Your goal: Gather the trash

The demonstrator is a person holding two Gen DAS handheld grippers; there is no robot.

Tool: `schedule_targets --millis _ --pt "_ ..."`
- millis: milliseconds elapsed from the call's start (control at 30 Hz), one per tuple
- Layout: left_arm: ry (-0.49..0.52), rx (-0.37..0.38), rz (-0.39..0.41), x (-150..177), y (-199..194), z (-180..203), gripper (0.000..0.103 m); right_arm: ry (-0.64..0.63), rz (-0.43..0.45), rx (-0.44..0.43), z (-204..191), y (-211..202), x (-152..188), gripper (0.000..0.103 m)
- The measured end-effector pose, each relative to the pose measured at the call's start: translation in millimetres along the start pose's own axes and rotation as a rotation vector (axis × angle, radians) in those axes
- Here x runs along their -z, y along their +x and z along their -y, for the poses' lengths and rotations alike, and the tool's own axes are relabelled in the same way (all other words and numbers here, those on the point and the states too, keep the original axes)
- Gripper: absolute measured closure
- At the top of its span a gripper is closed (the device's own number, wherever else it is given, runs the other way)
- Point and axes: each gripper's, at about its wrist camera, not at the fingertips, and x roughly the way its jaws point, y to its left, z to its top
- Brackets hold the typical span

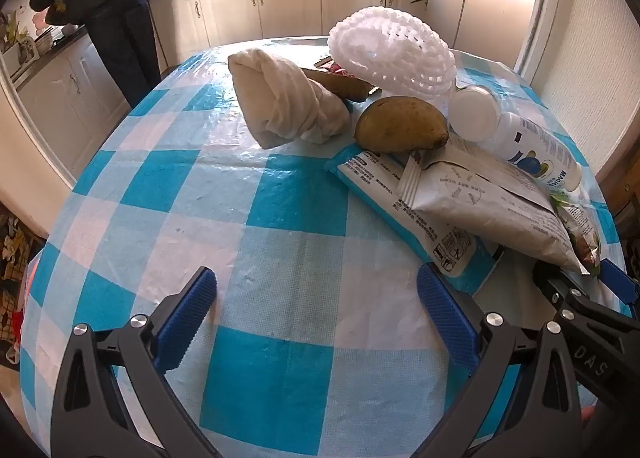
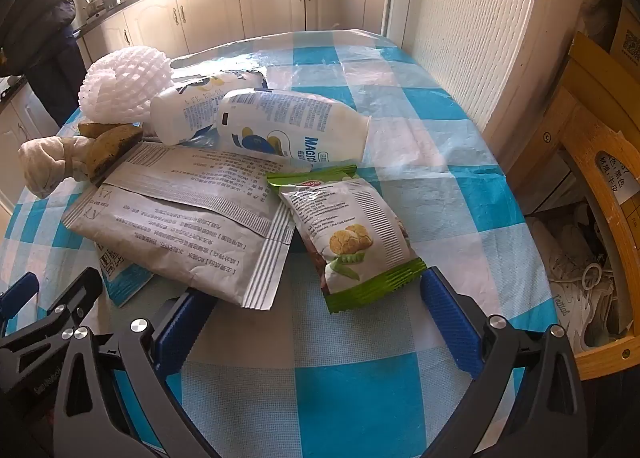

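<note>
Left tongs (image 1: 316, 322) spread as wide as they go, nothing between the blue pads, tilted down over bare checked cloth on the worktop (image 1: 280, 258). Right tongs (image 2: 316, 322) equally wide, also empty; the green snack wrapper (image 2: 352, 242) lies just ahead, its crimped bottom edge near the right pad (image 2: 448, 322), but not gripped. The left pad sits at, maybe under, the corner of the grey paper-like pouch (image 2: 180, 225); contact unclear.

Progress call: nothing collected yet, task looks to be at the very start. All trash sits in one loose heap on the worktop:
- grey pouch lying over a blue-and-white flat pack (image 1: 400, 197)
- green snack wrapper overlapping the pouch's edge
- two white plastic bottles on their sides, the nearer one (image 2: 296, 125) touching the farther one (image 2: 180, 113)
- white foam fruit net (image 1: 392, 53) at the back
- brownish fruit peel (image 1: 400, 123) resting on the flat pack
- knotted white cloth or bag (image 1: 284, 97) to the left of the heap

No bin or trash bag visible in either view, so where things go can't be told. Left to do, by my read: every item. The snack wrapper seems the likeliest first pick for the right tongs.

A person stands at the kitchen counter in the background, not involved.
</note>
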Motion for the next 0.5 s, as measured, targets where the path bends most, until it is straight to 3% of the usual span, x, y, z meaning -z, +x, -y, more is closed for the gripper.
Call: schedule_targets --millis 300,500 --pt "0.036 0.022 -0.025 -0.1 -1.2 -3.0 0.003 0.004 -0.011 0.006 0.5 -4.8 8.5 0.004" --pt "0.032 0.065 0.001 19.5 -14.8 -12.8 0.003 -0.004 -0.007 0.001 -0.6 -25.4 25.0 0.004"
